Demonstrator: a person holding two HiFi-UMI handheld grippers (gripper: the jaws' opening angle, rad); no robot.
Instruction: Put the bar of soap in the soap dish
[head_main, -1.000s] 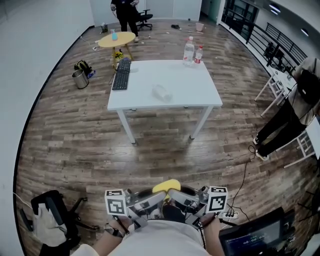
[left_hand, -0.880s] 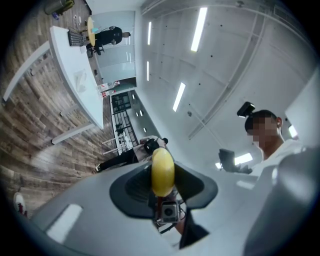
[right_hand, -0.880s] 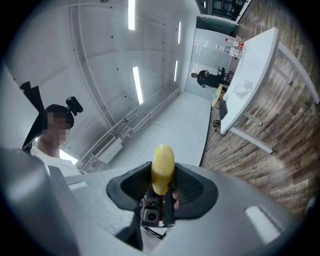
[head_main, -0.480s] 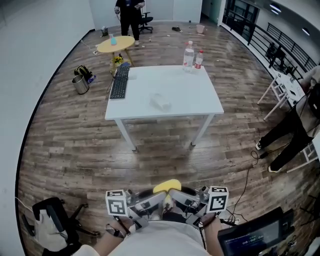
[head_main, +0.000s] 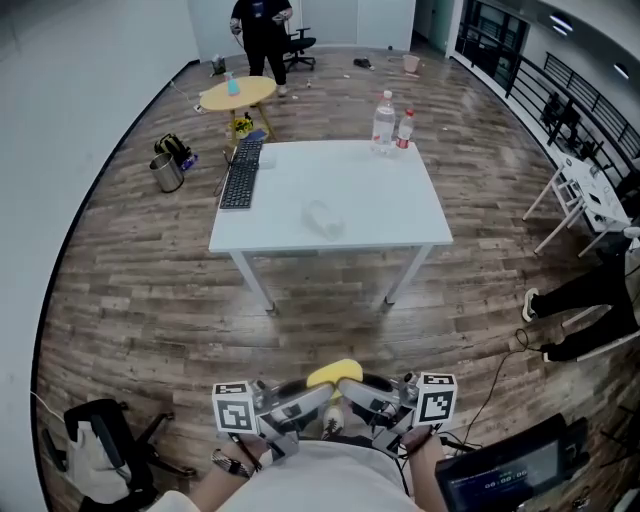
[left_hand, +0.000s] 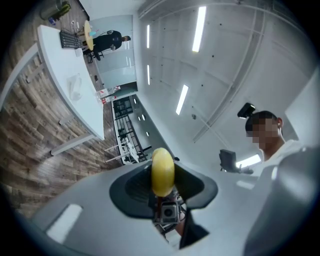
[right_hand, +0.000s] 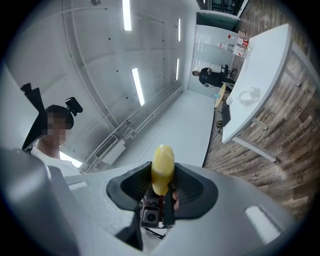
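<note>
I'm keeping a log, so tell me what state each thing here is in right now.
Soap: held in the air, away from the table, gripped from both sides.
Left gripper: closed on the soap.
Right gripper: closed on the soap.
Soap dish: on the table, no soap in it.
Bottles: standing upright.

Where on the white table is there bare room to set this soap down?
Bare: the strip between the keyboard and the soap dish, and the near right corner of the table beyond the dish. Crowded: the far right corner with two bottles, and the left edge under the keyboard.
</note>
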